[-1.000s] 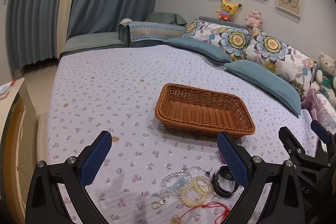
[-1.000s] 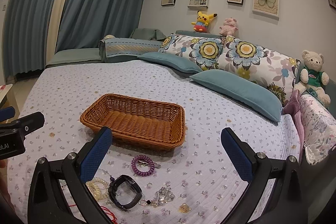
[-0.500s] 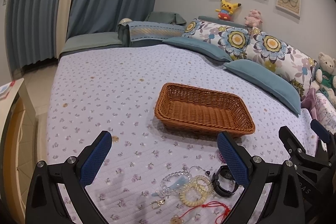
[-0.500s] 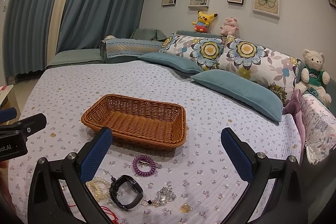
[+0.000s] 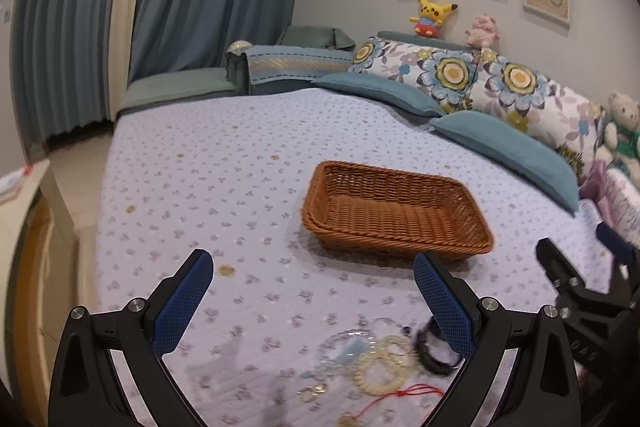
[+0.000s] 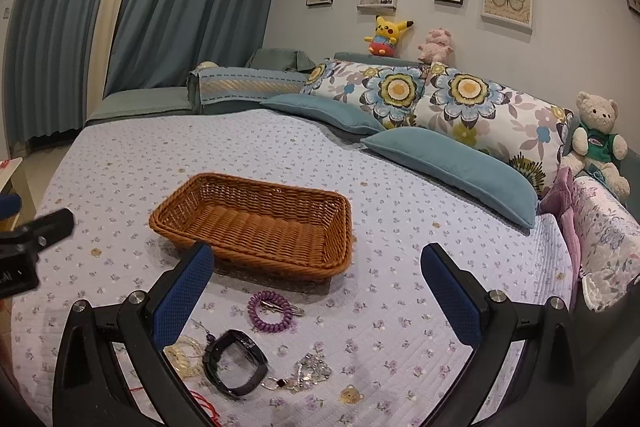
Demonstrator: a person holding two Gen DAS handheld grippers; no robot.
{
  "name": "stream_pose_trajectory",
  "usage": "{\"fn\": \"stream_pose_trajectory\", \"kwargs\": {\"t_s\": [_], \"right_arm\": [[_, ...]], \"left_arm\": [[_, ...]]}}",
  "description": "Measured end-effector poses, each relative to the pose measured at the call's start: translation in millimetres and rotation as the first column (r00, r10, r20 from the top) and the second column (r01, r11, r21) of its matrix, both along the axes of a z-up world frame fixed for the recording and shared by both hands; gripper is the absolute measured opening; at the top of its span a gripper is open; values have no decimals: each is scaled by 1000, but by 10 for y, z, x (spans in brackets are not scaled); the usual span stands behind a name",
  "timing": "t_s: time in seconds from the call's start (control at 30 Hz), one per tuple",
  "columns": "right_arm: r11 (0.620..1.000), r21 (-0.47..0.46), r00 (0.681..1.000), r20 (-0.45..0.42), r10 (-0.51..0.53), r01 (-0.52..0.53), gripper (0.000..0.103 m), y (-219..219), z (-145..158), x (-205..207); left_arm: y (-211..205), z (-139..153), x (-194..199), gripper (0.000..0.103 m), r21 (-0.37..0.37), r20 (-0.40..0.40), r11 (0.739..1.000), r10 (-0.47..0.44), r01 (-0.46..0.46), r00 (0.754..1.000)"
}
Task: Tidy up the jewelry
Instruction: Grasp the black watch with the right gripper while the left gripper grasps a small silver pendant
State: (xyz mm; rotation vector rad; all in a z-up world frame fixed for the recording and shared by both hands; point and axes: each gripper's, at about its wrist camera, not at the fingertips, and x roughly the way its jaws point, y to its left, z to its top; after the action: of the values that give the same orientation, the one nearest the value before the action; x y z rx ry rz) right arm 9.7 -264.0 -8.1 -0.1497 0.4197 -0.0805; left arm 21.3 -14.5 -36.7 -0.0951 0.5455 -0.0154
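Note:
An empty brown wicker basket (image 5: pixel 394 209) (image 6: pixel 256 223) sits on the bed. In front of it lies a loose pile of jewelry: a black watch (image 6: pixel 234 363) (image 5: pixel 434 351), a purple coil hair tie (image 6: pixel 269 311) with a hair clip, cream coil bracelets (image 5: pixel 380 363) (image 6: pixel 184 355), a clear bead bracelet (image 5: pixel 344 341), a silver chain (image 6: pixel 310 371), a red cord (image 5: pixel 400 393) and a small bear charm (image 6: pixel 350 395). My left gripper (image 5: pixel 314 301) is open and empty above the pile. My right gripper (image 6: pixel 320 291) is open and empty, also above the pile.
The bed has a floral quilt (image 5: pixel 208 187). Blue and floral pillows (image 6: pixel 452 163) line the back right, with a teddy bear (image 6: pixel 596 139). The bed's left edge drops to the floor near a small table (image 5: pixel 20 187). Curtains hang behind.
Both grippers have moved slightly, the left view shifting left and blurring. Both stay open and nothing was picked up.

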Motion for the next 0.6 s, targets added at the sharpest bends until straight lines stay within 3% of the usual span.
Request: {"fn": "stream_pose_trajectory", "kwargs": {"t_s": [0.1, 0.2, 0.3, 0.37, 0.43, 0.47, 0.53, 0.6], "right_arm": [[1000, 27, 1000, -17, -7, 7, 103, -128, -21, 16], [998, 66, 999, -31, -19, 21, 103, -256, -66, 54], [993, 117, 995, -101, 5, 7, 103, -366, -184, 184], [977, 214, 982, -178, 61, -21, 91, -457, -329, 315], [967, 256, 967, -239, 83, -20, 89, -502, -485, 415], [968, 250, 964, -253, 83, -18, 87, -512, -541, 441], [968, 249, 954, -282, 100, -28, 68, -499, -682, 483], [968, 247, 932, -341, 120, -35, 59, -427, -822, 516]], "left_arm": [[116, -8, 4, 100, 17, 0, 1000, 20, -20, 1000], [282, -42, 26, 100, -11, -26, 1000, 15, -15, 1000], [450, -134, 34, 100, -38, -71, 999, -12, 10, 997], [534, -240, 36, 100, -49, -107, 998, -33, 28, 994], [599, -367, 60, 100, -49, -151, 998, -48, 41, 987], [630, -427, 73, 100, -54, -168, 998, -51, 42, 984], [688, -558, 109, 97, -92, -206, 994, -75, 57, 976], [708, -653, 155, 91, -129, -233, 989, -102, 73, 967]]}}
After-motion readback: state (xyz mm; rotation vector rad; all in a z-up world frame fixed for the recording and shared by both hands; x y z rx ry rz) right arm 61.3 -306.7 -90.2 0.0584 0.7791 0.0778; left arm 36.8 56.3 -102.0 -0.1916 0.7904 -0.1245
